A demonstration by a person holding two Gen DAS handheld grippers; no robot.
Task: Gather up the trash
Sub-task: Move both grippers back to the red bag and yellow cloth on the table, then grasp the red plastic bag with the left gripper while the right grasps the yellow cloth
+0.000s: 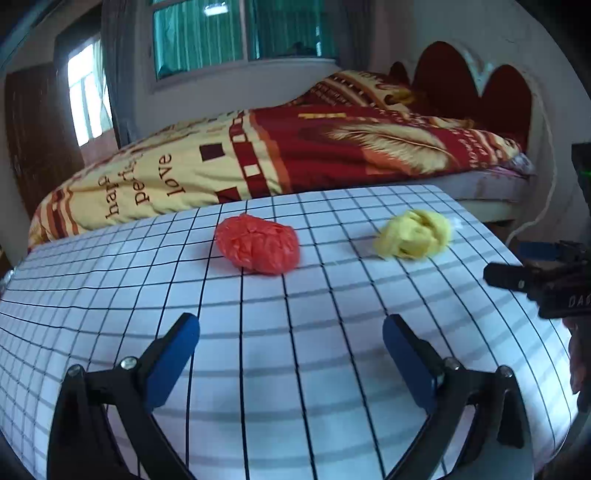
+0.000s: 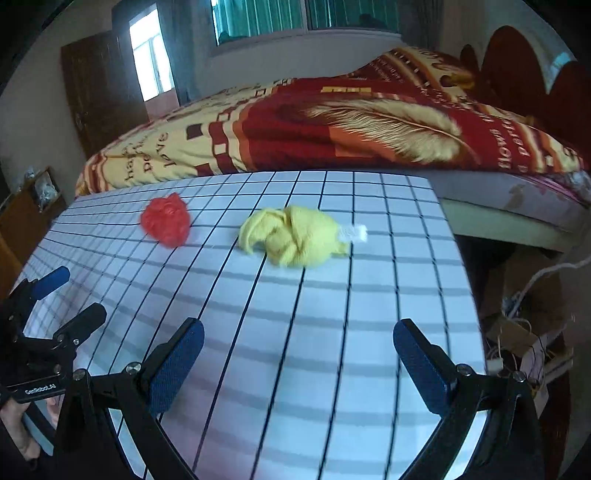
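Two wads of trash lie on the desk, which is covered by a white cloth with a black grid. In the left wrist view the red wad sits at about 12 o'clock from the left gripper, well ahead of its fingertips, and the yellow wad lies at about 1 o'clock, near the far right corner of the desk. The two wads are apart, with bare grid between them.

The left gripper is spread wide, its blue pads holding nothing, and it hangs above the near part of the desk. The right gripper shows at 3 o'clock in this view as a dark body at the desk's right edge; only one finger of it is seen here.

In the right wrist view the right gripper is likewise spread wide and empty. The yellow wad lies at 12 o'clock from it, well ahead of the pads, with a small white scrap touching its right end. The red wad is at about 11 o'clock, farther off. The left gripper shows at 9 o'clock, its two fingers apart, over the desk's left side.

Beyond the desk's far edge stands a bed with a red and yellow quilt, and a window behind it. Some cables lie on the floor at 3 o'clock.
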